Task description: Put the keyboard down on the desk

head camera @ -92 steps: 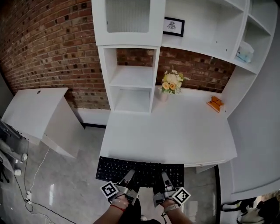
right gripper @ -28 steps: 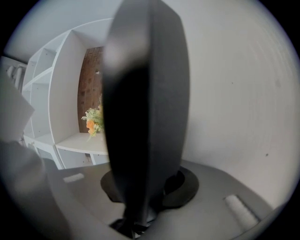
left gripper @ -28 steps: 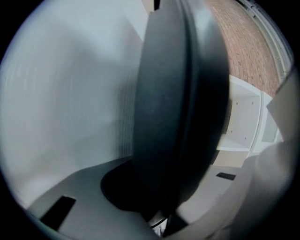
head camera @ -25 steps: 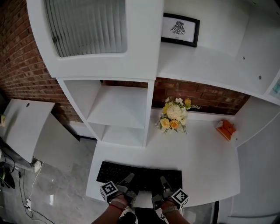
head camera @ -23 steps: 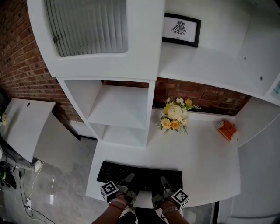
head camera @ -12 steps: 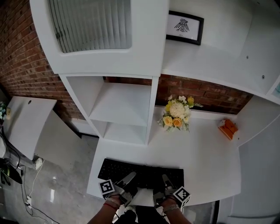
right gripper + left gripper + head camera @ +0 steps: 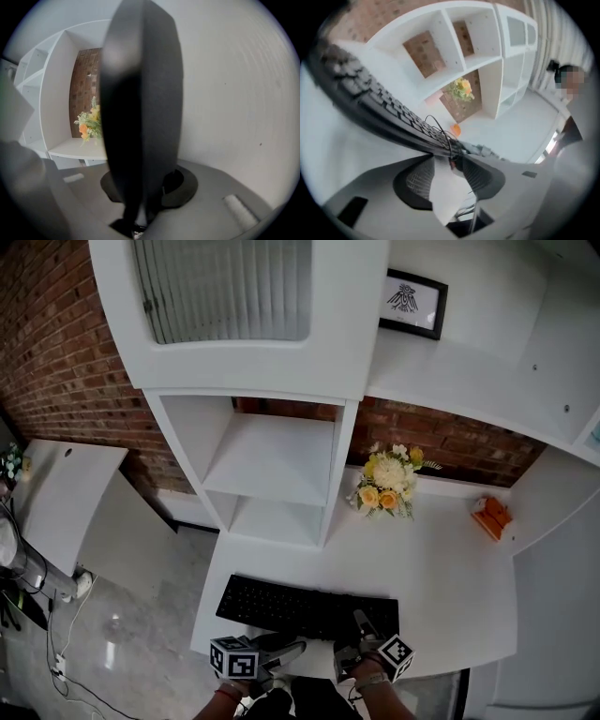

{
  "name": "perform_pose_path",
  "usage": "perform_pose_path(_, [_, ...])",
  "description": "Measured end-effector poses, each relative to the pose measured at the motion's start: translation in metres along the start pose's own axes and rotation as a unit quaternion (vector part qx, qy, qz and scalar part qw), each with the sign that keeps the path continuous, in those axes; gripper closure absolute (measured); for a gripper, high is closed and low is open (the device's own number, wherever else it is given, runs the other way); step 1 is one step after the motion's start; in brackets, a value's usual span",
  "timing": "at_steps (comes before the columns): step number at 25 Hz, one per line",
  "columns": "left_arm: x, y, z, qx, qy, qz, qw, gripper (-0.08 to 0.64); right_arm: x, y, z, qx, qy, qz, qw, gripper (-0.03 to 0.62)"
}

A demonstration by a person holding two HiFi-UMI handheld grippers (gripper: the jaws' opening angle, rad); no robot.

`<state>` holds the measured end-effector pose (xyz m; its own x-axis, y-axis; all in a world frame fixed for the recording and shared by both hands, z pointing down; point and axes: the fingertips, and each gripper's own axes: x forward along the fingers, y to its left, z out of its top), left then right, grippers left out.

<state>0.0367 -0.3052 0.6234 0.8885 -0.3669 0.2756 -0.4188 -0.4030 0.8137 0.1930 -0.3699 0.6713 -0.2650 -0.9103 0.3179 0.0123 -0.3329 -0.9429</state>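
Left gripper view: the left gripper [image 7: 449, 161] has its jaws apart, just now opening, with nothing gripped between them. The keyboard [image 7: 384, 112] lies just past its fingertips. The right gripper [image 7: 140, 187] is clamped on the keyboard's near edge. The keyboard rests on the desk [image 7: 441, 559], with the flowers [image 7: 388, 486] well beyond.

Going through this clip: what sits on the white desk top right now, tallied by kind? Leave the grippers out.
keyboard: 1
flower bouquet: 1
small orange object: 1
Total: 3
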Motion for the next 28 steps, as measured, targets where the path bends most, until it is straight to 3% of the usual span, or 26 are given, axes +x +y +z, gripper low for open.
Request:
perform_pose_path(1, [0.0,0.006,-0.002,0.048,0.019,0.047,0.9975,0.414,0.001,-0.001,0.001,-0.002,0.001,0.003,1.0,0.515])
perform_pose_path(3, [-0.001,0.017,-0.005,0.123,0.045,0.127,0.9832,0.562,-0.001,0.002,-0.002,0.001,0.001,-0.004,1.0,0.514])
perform_pose_path(5, [0.001,0.019,-0.006,0.163,0.058,0.158,0.9722,0.566,-0.005,0.008,-0.007,0.002,0.001,-0.014,1.0,0.512])
perform_pose_path(6, [0.003,0.017,-0.007,0.167,0.059,0.158,0.9715,0.568,-0.005,0.008,-0.007,0.001,0.002,-0.012,1.0,0.511])
perform_pose_path(9, [0.007,0.015,-0.01,0.145,0.054,0.154,0.9758,0.568,-0.002,0.002,-0.004,-0.003,0.01,0.006,1.0,0.504])
perform_pose_path(18, [0.011,0.019,-0.015,0.121,0.078,0.16,0.9765,0.568,-0.03,0.01,-0.015,-0.049,0.065,0.022,0.996,0.424])
perform_pose_path(25, [0.014,0.027,-0.022,0.1,0.094,0.162,0.9773,0.568,-0.054,0.006,-0.029,-0.136,0.117,-0.011,0.984,0.357])
perform_pose_path(28, [0.016,0.028,-0.021,0.091,0.097,0.161,0.978,0.568,-0.061,-0.002,-0.04,-0.162,0.151,0.004,0.975,0.357])
